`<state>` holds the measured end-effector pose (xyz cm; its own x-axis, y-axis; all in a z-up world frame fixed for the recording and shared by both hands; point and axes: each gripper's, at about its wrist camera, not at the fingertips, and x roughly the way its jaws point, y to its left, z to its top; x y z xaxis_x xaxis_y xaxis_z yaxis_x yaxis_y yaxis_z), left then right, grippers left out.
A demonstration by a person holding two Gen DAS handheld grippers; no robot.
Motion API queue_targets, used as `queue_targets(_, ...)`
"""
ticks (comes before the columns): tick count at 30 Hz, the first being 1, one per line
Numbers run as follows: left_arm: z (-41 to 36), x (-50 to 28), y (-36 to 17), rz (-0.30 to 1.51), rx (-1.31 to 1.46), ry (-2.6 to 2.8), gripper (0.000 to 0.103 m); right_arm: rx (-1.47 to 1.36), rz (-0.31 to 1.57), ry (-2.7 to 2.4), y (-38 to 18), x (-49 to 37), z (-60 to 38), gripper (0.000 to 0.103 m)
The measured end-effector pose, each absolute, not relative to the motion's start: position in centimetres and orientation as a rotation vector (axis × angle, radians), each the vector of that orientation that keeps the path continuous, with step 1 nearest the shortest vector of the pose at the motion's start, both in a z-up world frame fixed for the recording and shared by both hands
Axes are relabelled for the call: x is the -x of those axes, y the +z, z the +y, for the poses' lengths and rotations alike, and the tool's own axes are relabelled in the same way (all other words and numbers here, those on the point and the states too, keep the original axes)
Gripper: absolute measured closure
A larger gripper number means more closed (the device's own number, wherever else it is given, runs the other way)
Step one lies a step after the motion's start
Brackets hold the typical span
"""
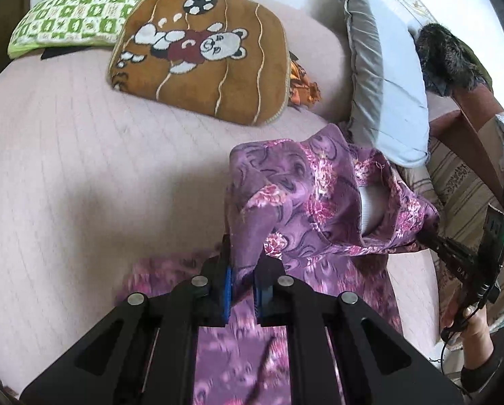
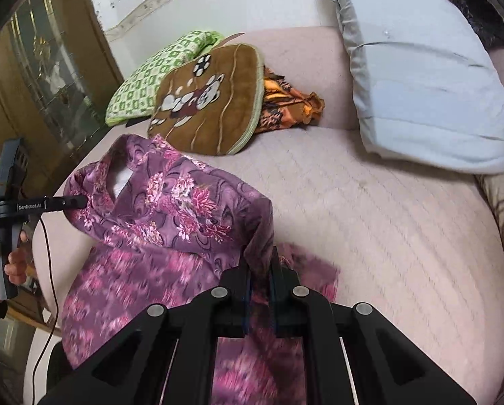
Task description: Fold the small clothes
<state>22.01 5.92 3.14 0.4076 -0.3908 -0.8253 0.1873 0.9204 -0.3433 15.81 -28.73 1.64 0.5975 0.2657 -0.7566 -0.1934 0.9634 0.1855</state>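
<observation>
A purple garment [image 1: 296, 202] with pink flower print hangs stretched and lifted at the middle of the frame, its neck opening showing a white lining; its lower part trails blurred toward the bottom edge.

left gripper [image 1: 243, 253]: clamped on purple floral garment [image 1: 302, 189] | right gripper [image 1: 431, 239]: pinching garment's far corner | garment raised over pink bed [image 1: 83, 168] | brown bear cushion [image 1: 201, 57] behind
</observation>
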Motion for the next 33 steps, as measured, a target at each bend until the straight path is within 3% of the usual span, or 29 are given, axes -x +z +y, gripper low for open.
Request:
queue_targets(13,7.5,-8.4,2.7,1.071,0.295,-0.444,0.096,-0.136,0.886,0.338,-0.7,-1.9,-28.8,0.096)
queue_targets(21,9.1,-3.1,-2.8,1.260,0.354,-0.436,0.093,-0.127,1.035,0.294,-6.2,4.4,-29.3,0.090)
queue_targets(24,11.3,-1.9,-2.4,1.293,0.443,-0.431,0.091,-0.139,1.099,0.257,-7.2,5.9,-29.7,0.090)
queue_targets(25,12.1,-1.6,-1.7,1.287,0.474,-0.430,0.089,-0.157,1.094,0.254,-6.8,6.4,-30.0,0.089)
queue_targets(26,12.6,-1.4,-1.1,1.282,0.497,-0.432,0.080,-0.183,1.078,0.251,-6.0,6.9,-30.3,0.087)
queue_targets(27,13.1,-1.3,-0.4,1.273,0.521,-0.429,0.064,-0.207,1.061,0.252,-5.3,7.1,-30.5,0.084)
queue_targets(29,13.8,-1.2,0.7,1.244,0.586,-0.431,0.038,-0.303,1.024,0.266,-3.7,7.2,-31.2,0.058)
queue_targets(31,14.1,-1.8,1.2,1.229,0.689,-0.450,0.037,-0.430,1.008,0.295,-3.3,7.1,-31.8,0.041)
queue_targets(33,13.9,-2.7,0.9,1.246,0.772,-0.473,0.033,-0.565,1.027,0.317,-3.9,6.3,-32.0,0.040)
